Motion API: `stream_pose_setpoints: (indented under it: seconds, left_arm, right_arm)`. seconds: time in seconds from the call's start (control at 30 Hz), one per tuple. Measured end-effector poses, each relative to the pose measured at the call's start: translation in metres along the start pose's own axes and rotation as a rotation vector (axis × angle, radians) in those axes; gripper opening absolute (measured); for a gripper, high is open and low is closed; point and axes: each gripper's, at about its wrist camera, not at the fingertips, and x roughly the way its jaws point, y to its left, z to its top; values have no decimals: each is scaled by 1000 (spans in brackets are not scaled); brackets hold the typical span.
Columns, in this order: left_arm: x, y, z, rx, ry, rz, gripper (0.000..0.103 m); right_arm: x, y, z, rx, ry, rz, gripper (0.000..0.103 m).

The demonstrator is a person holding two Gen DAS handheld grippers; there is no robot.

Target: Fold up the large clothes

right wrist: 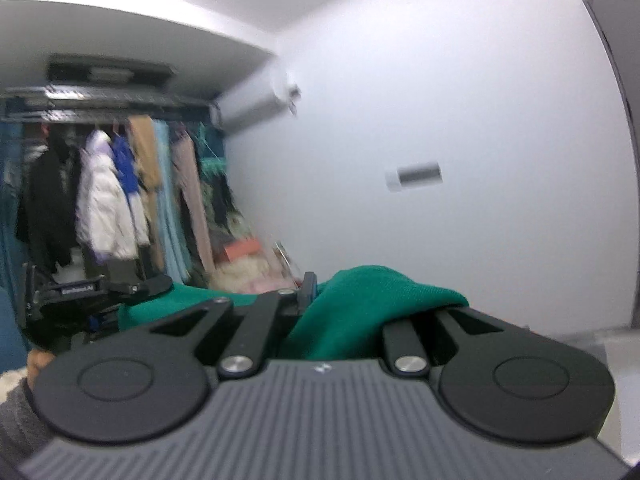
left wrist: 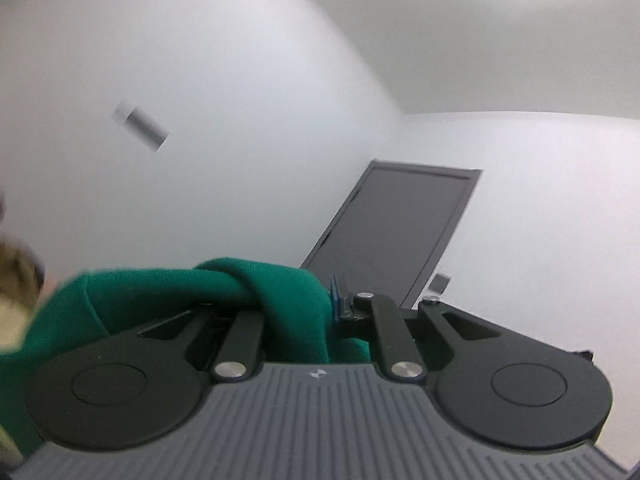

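Two handheld grippers are raised toward white walls, each clenched on bunched fabric of a green knitted garment (left wrist: pixel 256 292), probably so it can hang open and be straightened before folding. At the left gripper (left wrist: pixel 324 300), the cloth loops over the left finger and fills the gap between the jaws, trailing off left. At the right gripper (right wrist: pixel 320 300), the green cloth (right wrist: pixel 360 304) drapes over the right finger and stretches left toward the other gripper (right wrist: pixel 76 296), before a rail of hanging clothes (right wrist: pixel 120 192).
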Motion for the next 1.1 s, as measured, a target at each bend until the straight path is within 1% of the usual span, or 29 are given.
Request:
stream_pose_setpoints:
  seconds: [0.1,0.2,0.27,0.37,0.43,0.5,0.57,0.6,0.67,0.8,0.9,0.97,1.03,1.1]
  left_arm:
    - [3,-46,43,82,-33,-36,14]
    - [14,-79,80,134,-44,-44,14]
    - [26,-93,98,181,-51,-30,14]
    - [50,-95,111,216,-42,12,14]
    - [76,-76,112,209,-15,61,14]
    - [103,-52,104,213,32,132,14]
    - [132,-17,90,206,73,190,14]
    - [154,0,83,203,88,216,14]
    - [182,36,68,195,117,261,14]
    - [227,115,42,167,149,325,14]
    - [258,177,13,168,170,375,14]
    - [282,224,-8,163,191,397,14]
    - [300,268,-28,137,220,418,14]
    - [318,315,-55,120,256,441,14]
  right_arm:
    - [-11,11,53,-22,-74,20,14]
    - [-15,12,101,-5,-117,32,14]
    - [-9,11,126,-6,-125,21,14]
    - [14,1,146,-7,-117,-9,14]
    - [38,-11,142,-4,-82,-33,14]
    - [69,-29,126,18,-23,-61,14]
    - [95,-46,105,33,28,-89,14]
    - [110,-55,91,34,47,-102,14]
    - [134,-69,68,38,65,-117,14]
    - [196,-101,18,58,94,-153,14]
    - [248,-126,-21,67,127,-187,14]
    - [279,-146,-52,64,143,-207,14]
    - [311,-165,-88,54,156,-226,14]
    - [338,-182,-126,40,173,-245,14]
